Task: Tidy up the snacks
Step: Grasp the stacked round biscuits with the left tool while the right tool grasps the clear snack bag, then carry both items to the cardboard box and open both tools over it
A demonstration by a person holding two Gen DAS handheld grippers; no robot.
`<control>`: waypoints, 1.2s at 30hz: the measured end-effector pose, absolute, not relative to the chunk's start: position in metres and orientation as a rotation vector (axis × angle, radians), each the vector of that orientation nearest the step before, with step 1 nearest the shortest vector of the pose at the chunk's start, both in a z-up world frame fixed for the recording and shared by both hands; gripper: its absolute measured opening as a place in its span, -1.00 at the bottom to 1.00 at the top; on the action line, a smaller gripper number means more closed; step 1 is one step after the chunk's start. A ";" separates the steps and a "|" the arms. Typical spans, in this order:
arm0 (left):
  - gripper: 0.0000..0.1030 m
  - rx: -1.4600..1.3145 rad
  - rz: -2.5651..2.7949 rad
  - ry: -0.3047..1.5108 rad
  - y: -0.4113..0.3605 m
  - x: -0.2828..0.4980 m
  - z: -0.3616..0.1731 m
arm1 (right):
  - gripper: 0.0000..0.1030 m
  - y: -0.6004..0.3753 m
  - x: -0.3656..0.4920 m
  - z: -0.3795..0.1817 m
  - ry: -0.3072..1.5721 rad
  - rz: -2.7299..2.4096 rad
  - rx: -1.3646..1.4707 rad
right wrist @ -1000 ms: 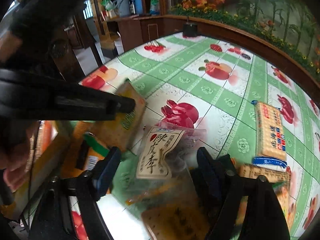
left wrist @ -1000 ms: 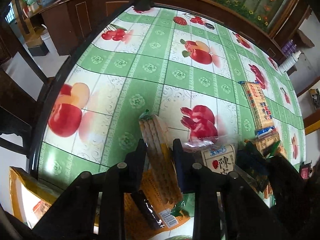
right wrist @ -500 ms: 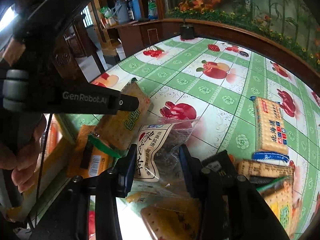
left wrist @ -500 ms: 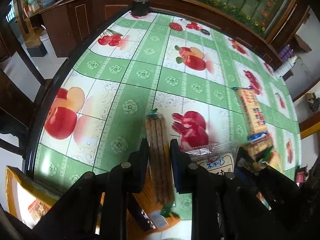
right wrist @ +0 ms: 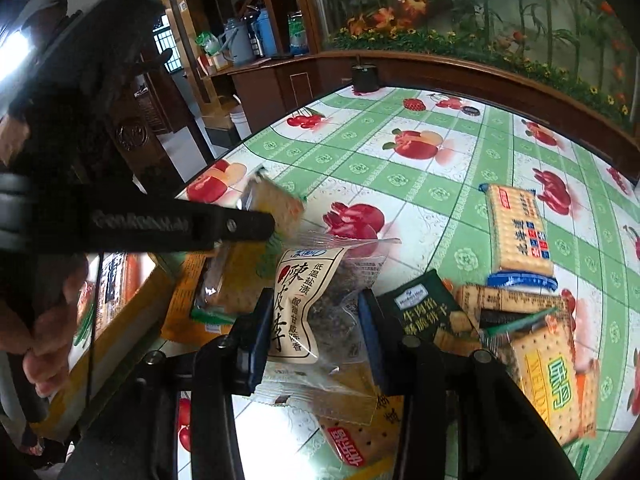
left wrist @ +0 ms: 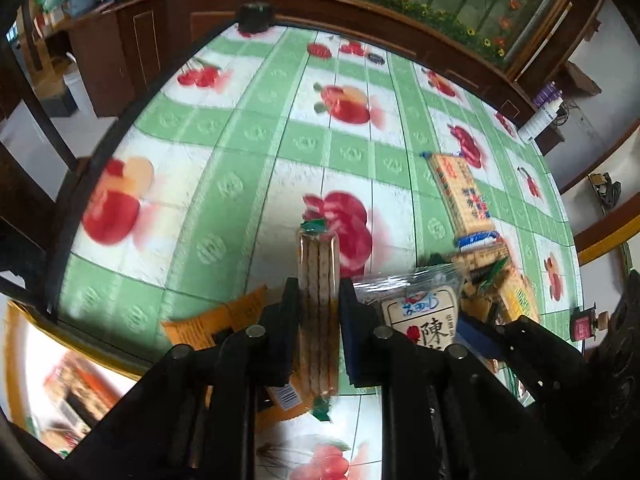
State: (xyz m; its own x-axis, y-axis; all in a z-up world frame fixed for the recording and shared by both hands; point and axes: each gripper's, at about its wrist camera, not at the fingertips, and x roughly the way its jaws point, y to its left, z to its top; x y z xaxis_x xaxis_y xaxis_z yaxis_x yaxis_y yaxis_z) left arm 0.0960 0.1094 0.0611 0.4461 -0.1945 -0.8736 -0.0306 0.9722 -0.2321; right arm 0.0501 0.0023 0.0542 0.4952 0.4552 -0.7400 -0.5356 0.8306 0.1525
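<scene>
moved: since a second ago the left tool (left wrist: 319, 300) has lifted the cracker sleeve (left wrist: 318, 280) edge-on; the right tool (right wrist: 312, 320) has closed in on the plum bag (right wrist: 316, 300).
progress: early; most snacks sit in a loose heap on the bench (right wrist: 400, 184), only the long cracker pack (right wrist: 518, 232) lies apart. Cardboard box (right wrist: 116, 320) at the bench's left edge, probably the destination.
left tool: clamped on the cracker sleeve, held above the orange packet (left wrist: 208, 320).
right tool: jaws narrow, pressing both sides of the plum bag; bag looks gripped, over the heap.
left: dark green pack (right wrist: 424, 312), yellow cracker pack (right wrist: 556, 380).
</scene>
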 end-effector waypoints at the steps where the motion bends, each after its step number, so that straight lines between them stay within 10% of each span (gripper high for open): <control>1: -0.60 -0.212 -0.087 1.103 0.107 0.094 0.059 | -0.20 0.001 0.049 0.052 0.871 0.600 -0.102; 17: -0.47 -0.148 -0.055 1.170 0.082 0.078 0.028 | -0.20 -0.027 0.033 0.044 0.887 0.581 -0.035; 36: -0.59 -0.155 0.003 0.961 0.174 -0.022 0.126 | -0.20 0.027 -0.012 0.096 0.772 0.756 -0.027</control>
